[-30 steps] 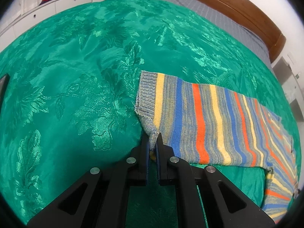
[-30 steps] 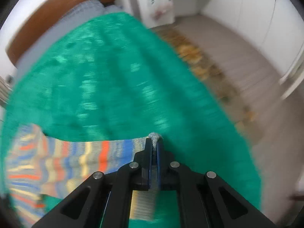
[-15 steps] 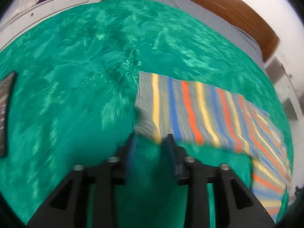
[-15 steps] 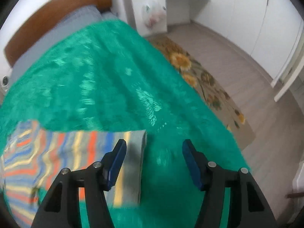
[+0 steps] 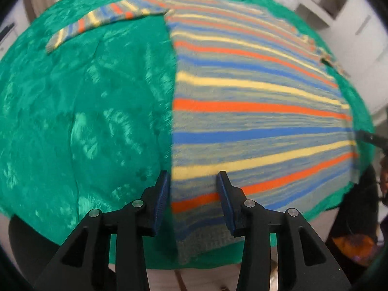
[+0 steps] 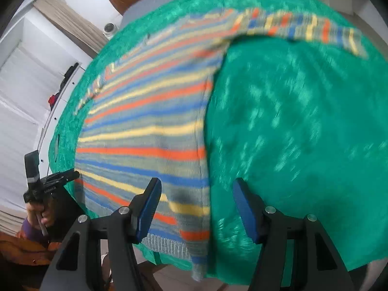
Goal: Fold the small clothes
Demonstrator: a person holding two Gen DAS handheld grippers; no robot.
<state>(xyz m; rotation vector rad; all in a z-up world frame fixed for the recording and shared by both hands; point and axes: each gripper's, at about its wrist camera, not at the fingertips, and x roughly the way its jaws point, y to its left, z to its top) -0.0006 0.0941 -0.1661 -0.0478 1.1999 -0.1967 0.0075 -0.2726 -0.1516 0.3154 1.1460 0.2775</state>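
Now your left tongs (image 5: 192,189) and right tongs (image 6: 196,202) both gape apart, holding nothing — the striped sweater (image 5: 254,111) lies flat on the green bedspread (image 5: 84,121), hem at the bed's near edge, each side seam between one pair.

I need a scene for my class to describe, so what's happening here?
A person is folding a striped knitted sweater spread flat on a green bedspread, sleeves stretched out sideways. The left hand-held gripper and right hand-held gripper are both open at the hem corners nearest the bed's edge, gripping nothing.
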